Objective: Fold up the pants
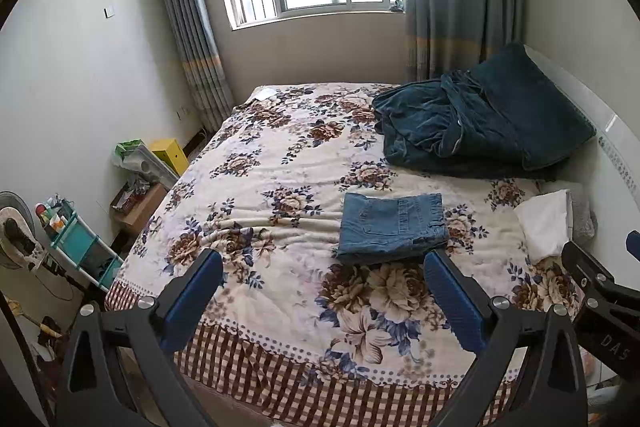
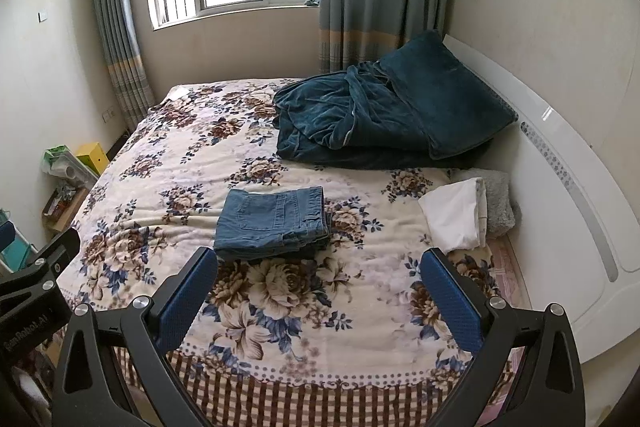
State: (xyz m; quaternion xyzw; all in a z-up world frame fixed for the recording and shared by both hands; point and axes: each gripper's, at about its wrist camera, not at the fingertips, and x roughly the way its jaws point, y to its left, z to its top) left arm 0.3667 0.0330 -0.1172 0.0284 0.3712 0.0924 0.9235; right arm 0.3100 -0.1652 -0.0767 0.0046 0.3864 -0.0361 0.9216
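The blue denim pants (image 1: 392, 227) lie folded into a compact rectangle on the floral bedspread (image 1: 280, 163), a back pocket facing up; in the right wrist view the pants (image 2: 274, 221) sit left of centre. My left gripper (image 1: 324, 267) is open above the bed's near edge, its right fingertip just short of the pants' near edge. My right gripper (image 2: 320, 263) is open too, its left fingertip close to the pants' near corner. Neither holds anything. The right gripper's body (image 1: 600, 287) shows at the right edge of the left wrist view.
A dark teal blanket and pillow (image 1: 480, 123) are heaped at the bed's head on the right. A folded white cloth (image 2: 456, 215) and grey towel (image 2: 498, 199) lie by the white headboard (image 2: 560, 167). A shelf rack (image 1: 80, 243), boxes (image 1: 160, 155) and clutter stand left of the bed.
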